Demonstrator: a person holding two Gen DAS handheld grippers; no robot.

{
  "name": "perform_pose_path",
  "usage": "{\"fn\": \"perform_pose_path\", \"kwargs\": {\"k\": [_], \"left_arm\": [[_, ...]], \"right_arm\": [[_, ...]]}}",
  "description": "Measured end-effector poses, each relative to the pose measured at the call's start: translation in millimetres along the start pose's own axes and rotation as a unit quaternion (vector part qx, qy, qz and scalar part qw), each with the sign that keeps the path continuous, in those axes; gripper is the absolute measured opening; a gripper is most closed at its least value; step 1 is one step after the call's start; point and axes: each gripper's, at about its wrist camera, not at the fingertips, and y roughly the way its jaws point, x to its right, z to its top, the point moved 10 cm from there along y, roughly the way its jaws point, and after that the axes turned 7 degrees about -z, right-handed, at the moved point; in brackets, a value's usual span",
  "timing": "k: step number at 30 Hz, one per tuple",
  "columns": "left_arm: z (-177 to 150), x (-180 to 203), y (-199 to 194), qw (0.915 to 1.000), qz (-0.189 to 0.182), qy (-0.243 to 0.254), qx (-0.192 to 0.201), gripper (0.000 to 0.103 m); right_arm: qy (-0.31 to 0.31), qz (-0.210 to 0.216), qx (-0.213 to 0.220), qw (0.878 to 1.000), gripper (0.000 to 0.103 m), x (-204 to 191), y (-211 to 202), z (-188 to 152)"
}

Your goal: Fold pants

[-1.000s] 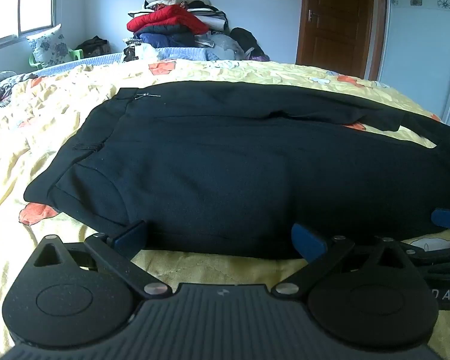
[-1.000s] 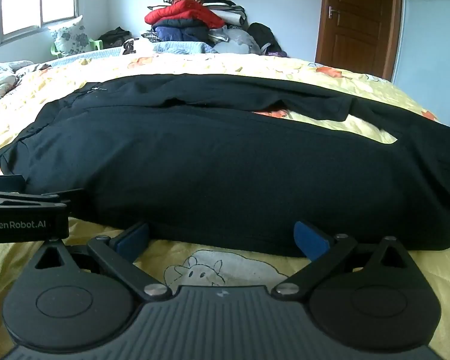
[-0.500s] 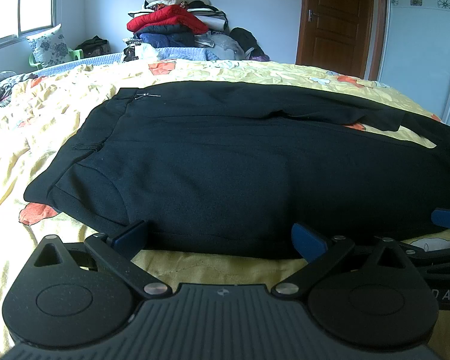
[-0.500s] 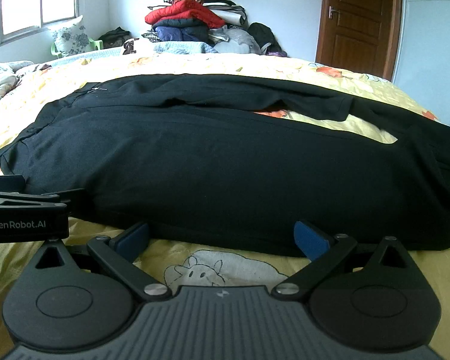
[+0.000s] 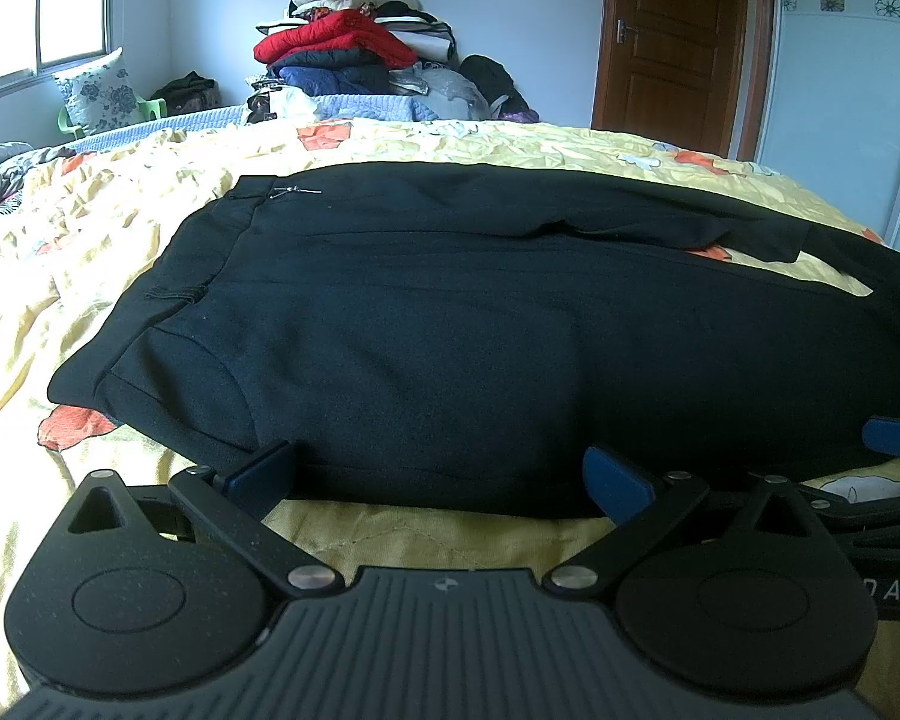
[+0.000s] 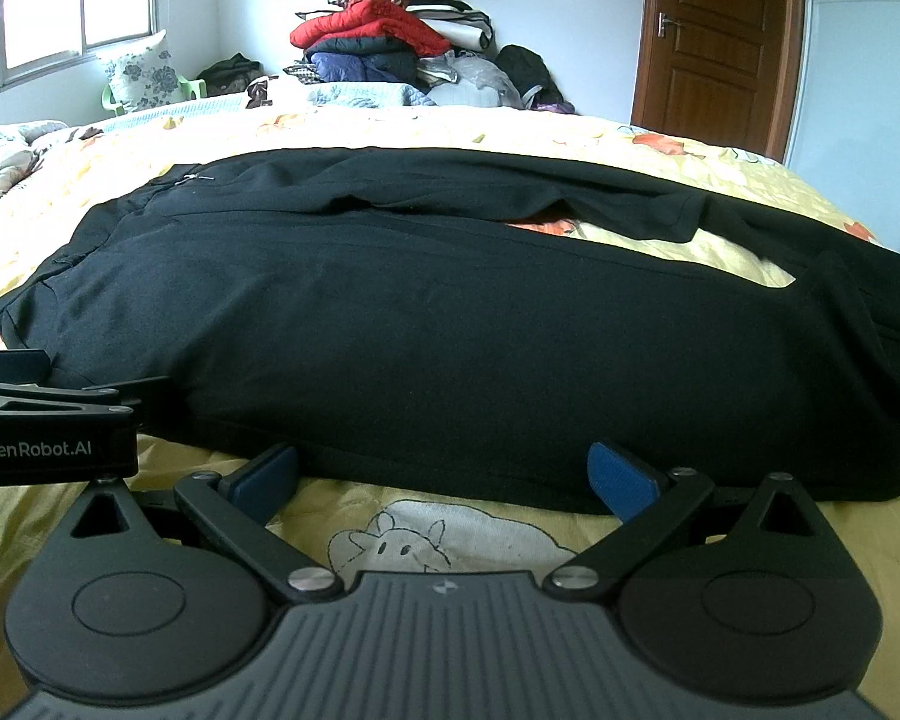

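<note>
Black pants lie spread across the yellow bedspread, waistband to the left, legs running right; they also show in the right wrist view. My left gripper is open, its blue pads at the pants' near edge, close to the waist end. My right gripper is open at the same near edge, further along the leg. The left gripper's body shows at the left of the right wrist view. One right gripper pad shows at the right of the left wrist view.
The yellow patterned bedspread covers the bed. A tall pile of clothes stands at the far side. A floral pillow sits by the window at far left. A brown door is at far right.
</note>
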Motion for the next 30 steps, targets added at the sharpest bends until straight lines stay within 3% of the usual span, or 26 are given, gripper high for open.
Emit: {"fn": "perform_pose_path", "kwargs": {"k": [30], "left_arm": [[-0.3, -0.7, -0.2, 1.0, 0.0, 0.0, 0.0, 0.103]], "right_arm": [[-0.001, -0.001, 0.0, 1.0, 0.103, -1.8, 0.9, 0.1]]}}
